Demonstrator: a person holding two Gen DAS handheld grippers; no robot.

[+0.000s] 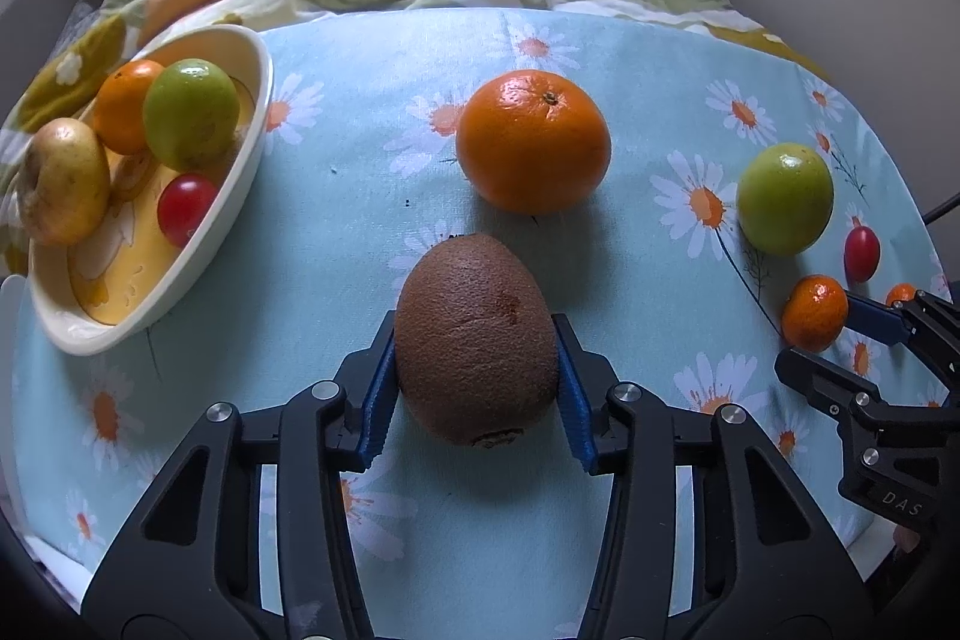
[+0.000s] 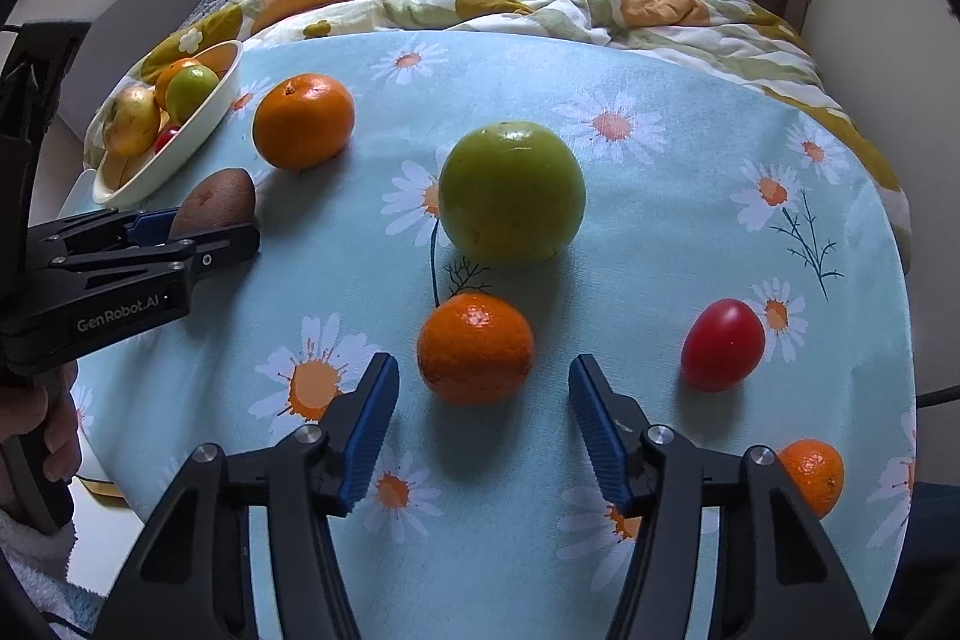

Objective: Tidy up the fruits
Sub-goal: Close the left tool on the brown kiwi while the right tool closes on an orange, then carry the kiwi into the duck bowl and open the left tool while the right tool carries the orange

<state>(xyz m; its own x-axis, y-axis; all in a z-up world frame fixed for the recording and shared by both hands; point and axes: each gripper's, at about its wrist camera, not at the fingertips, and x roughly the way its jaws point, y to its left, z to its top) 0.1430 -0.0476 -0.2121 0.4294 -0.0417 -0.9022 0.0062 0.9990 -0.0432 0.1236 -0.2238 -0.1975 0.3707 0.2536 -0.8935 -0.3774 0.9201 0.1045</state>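
Kiwi [image 1: 477, 340]: nearest the left wrist camera, low centre of its frame, lying on the counter [image 1: 360, 232] with its long axis pointing away from the lens.
Left hand-held gripper [image 1: 477, 388]: closed on the kiwi, both blue pads pressing its flanks; the fruit's width keeps the jaws apart. My guess is that a lift toward the bowl comes next.
Counter: covered by a pale blue daisy cloth, filling most of both frames; a rumpled quilt lies beyond it at the top.
Bowl [image 1: 252, 58]: cream oval dish, upper left of both frames, already holding a yellowish fruit, an orange fruit, a green one and a small red one. Judged as the collecting place, since sorted fruit sits there.
Orange [image 1: 533, 141]: centre of the left view, just beyond the kiwi, apart from it.
Green fruit [image 2: 512, 193]: centre of the right view, just beyond the mandarin.
Right hand-held gripper [image 2: 483, 421]: jaws part open, pads either side of the mandarin and clear of it; nothing gripped yet. Placed this way, likely, to close on it.
Mandarin [image 2: 475, 349]: lower centre of the right view, resting on the cloth.
Second mandarin [image 2: 813, 475]: lower right, beside the gripper's right finger.
Tomato [image 2: 723, 345]: right of the mandarin, well apart.
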